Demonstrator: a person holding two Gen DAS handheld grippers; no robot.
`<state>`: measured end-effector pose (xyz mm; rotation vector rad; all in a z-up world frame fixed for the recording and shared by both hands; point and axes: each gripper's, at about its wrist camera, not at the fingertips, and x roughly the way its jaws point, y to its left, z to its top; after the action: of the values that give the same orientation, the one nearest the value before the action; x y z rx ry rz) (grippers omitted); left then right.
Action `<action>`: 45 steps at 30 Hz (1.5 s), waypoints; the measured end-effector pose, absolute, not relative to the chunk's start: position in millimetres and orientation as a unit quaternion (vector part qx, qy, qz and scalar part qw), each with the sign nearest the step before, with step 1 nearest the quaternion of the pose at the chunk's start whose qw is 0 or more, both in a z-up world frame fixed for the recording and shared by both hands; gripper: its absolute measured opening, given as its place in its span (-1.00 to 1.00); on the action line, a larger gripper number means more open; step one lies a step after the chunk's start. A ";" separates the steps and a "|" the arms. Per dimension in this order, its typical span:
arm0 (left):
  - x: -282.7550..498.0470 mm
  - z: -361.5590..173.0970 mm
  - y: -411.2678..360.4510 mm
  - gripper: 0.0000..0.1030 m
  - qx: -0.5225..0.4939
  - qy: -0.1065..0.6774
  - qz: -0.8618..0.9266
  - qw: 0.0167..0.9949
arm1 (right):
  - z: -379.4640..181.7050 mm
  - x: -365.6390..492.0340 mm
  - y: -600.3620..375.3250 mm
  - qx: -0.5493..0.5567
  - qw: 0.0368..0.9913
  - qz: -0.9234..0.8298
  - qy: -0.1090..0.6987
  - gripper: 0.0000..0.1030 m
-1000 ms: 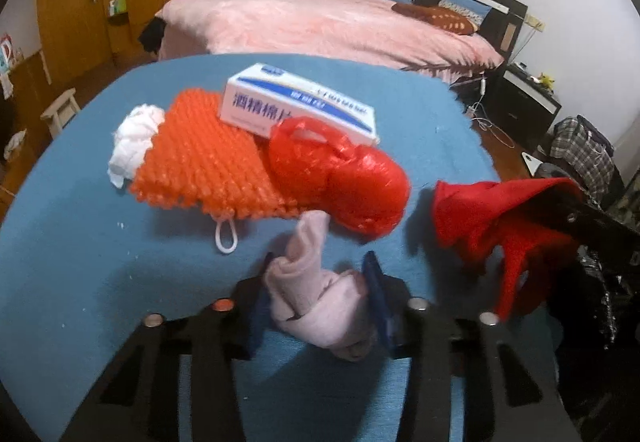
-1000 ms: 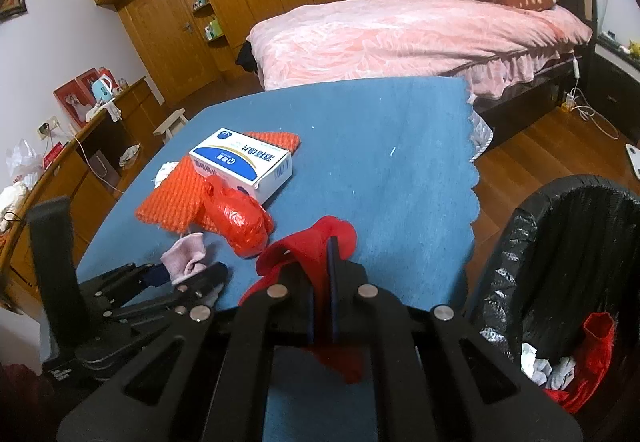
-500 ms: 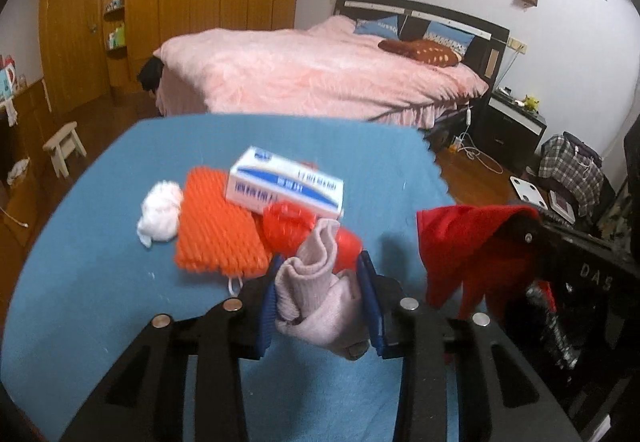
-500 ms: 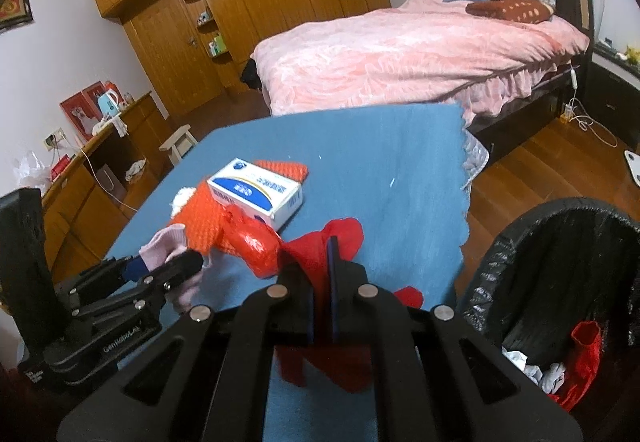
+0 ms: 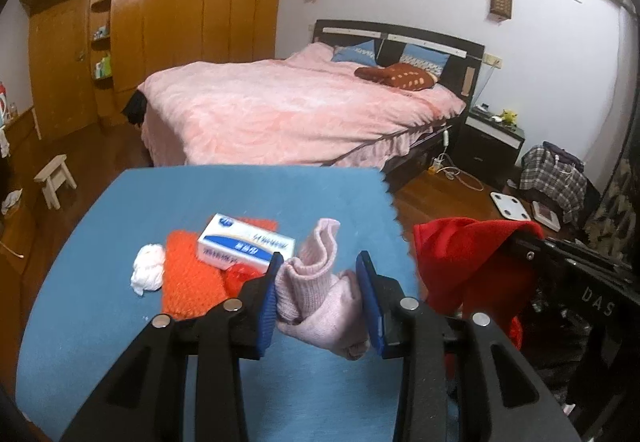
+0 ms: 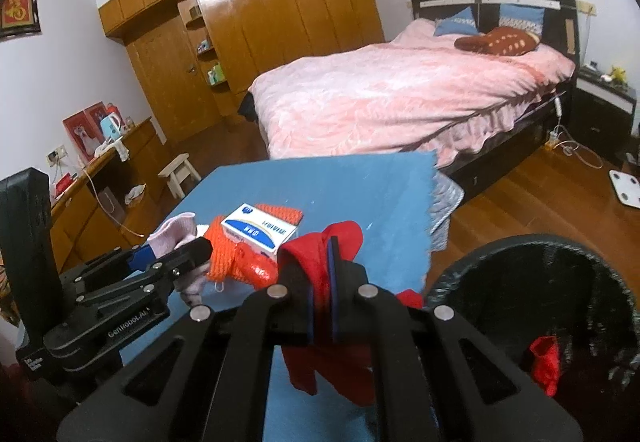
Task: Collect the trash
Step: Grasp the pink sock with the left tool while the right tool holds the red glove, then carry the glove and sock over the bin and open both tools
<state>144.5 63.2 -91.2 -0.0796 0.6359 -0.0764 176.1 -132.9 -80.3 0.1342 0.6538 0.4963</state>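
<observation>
Left wrist view first. Left gripper (image 5: 318, 290) clamped on a bunched pink sock (image 5: 320, 292), blue pads pressing both sides, sock well clear of the blue table (image 5: 240, 190). Toe end dangling loose below the jaws, cuff flopping up top. Grip looks decent but it's soft knit squeezed mid-bundle, so could probably slip out on a quick swing and land on the floor instead of in the bin. Still on the table: white-and-blue box (image 5: 246, 246) resting on an orange mesh pad (image 5: 188, 282), a red plastic bag (image 5: 242, 276) touching the pad's near edge, a white wad (image 5: 149, 274) just beside the pad. Plenty left to collect. Red cloth (image 5: 468, 258) hanging off to the right from the other tool.

Right wrist view. Right gripper (image 6: 323, 286) pinched fully together on that red cloth (image 6: 320, 362), only a thin fold caught between the pads, most of it drooping underneath. Biggest worry here: such a small pinch could probably let go early, or the hanging tail might snag the table edge. Black-lined trash bin (image 6: 500, 258) sits low on the right, near the table's corner, some red and pale stuff already inside. Both tools close together too, so a clumsy reach toward the bin might knock them into each other or drag the sock across the box.
</observation>
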 end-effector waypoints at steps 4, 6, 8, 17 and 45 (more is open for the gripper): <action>142.1 -78.9 45.9 -0.28 -0.035 0.302 -0.055 0.951 | -70.0 167.5 -154.6 0.070 0.922 0.225 0.307 -0.90; 141.6 -75.4 38.7 -0.28 -0.036 0.300 -0.062 0.951 | -66.6 164.7 -166.6 0.073 0.925 0.215 0.304 -0.90; 141.7 -71.6 29.0 -0.28 -0.035 0.297 -0.070 0.952 | -64.5 162.1 -178.5 0.075 0.928 0.205 0.301 -0.90; 144.9 -64.1 -20.1 -0.28 -0.025 0.290 -0.116 0.949 | -62.7 148.5 -233.5 0.081 0.941 0.150 0.293 -0.90; 179.5 -116.7 -164.2 -0.25 0.021 0.318 -0.243 0.916 | -137.4 142.8 -355.5 0.101 0.931 0.027 0.351 -0.84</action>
<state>179.4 -164.2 -116.7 0.0425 0.6549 -0.4991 142.8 -355.5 -137.4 0.2062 0.7189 0.0550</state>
